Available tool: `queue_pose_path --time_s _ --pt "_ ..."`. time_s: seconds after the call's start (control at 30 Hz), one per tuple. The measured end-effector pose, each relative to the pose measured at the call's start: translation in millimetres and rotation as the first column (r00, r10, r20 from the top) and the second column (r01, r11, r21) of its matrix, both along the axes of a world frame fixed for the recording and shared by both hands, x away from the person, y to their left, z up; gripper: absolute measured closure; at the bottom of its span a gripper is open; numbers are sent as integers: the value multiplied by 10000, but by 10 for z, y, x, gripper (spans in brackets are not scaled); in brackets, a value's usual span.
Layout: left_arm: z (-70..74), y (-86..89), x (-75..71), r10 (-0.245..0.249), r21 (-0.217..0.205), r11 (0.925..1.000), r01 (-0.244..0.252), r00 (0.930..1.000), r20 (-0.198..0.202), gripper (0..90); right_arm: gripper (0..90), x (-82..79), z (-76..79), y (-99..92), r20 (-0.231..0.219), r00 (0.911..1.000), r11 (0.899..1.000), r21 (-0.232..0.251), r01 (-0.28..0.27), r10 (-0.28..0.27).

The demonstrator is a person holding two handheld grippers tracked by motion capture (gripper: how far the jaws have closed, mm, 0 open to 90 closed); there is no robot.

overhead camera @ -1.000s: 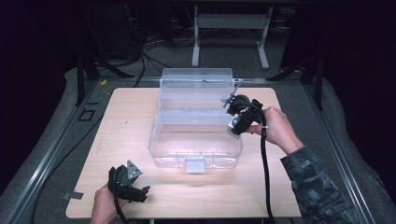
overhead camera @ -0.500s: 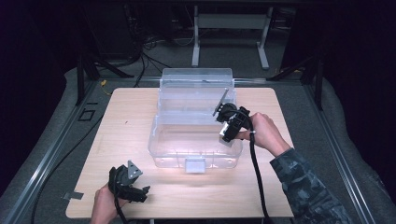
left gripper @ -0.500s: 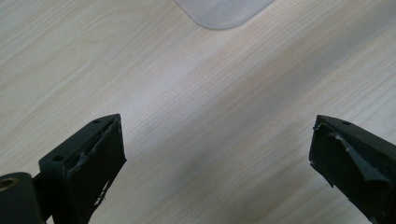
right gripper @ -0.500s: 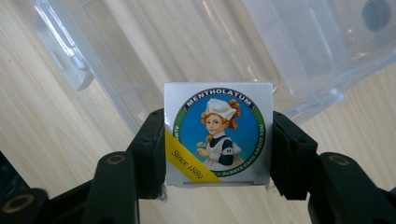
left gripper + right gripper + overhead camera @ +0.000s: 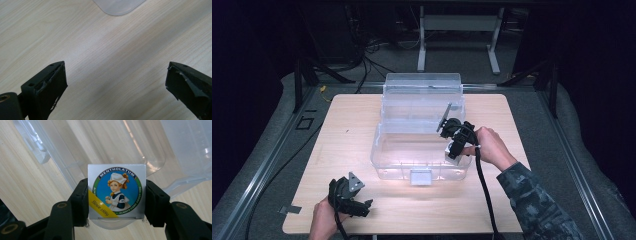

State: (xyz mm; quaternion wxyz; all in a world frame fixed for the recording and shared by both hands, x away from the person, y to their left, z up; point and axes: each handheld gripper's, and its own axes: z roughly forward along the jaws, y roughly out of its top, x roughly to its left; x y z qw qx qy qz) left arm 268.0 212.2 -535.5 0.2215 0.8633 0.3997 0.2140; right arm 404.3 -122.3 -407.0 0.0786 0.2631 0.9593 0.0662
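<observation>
Under right gripper point(image 5: 457, 146): clear bin point(image 5: 392, 162), lid up behind, stiff but thin-walled; plenty room inside, near rim close to jaws. Between jaws: small Mentholatum box point(image 5: 116, 191), clamped by both sides; light, crushable cardboard, so gentle squeeze. Left gripper point(image 5: 357, 207) spread wide, nothing held.
</observation>
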Motion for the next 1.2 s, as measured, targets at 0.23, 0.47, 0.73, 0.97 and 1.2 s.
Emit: queue_pose_path --time_s 0.23,0.47,0.73,0.97,1.2 --pt "-1 -6 -2 -51 27 10000 51 10000 19 35 456 2 -112 1 -169 9999 9998 -216 -9 5" --pt "-1 -5 -3 -72 12 10000 72 10000 8 35 455 16 -230 5 -335 9994 9997 -235 54 -62" --pt "1 -2 0 -74 -6 10000 74 10000 9 36 454 43 -288 20 -620 9980 9986 -532 53 -86" --pt "1 -4 -2 -43 -63 10000 43 10000 56 36 453 53 -299 13 -695 9976 9973 -736 17 -69" --pt "-1 1 1 -74 -16 10000 74 10000 3 36 454 64 -369 -16 -748 9970 9977 -664 145 -195"
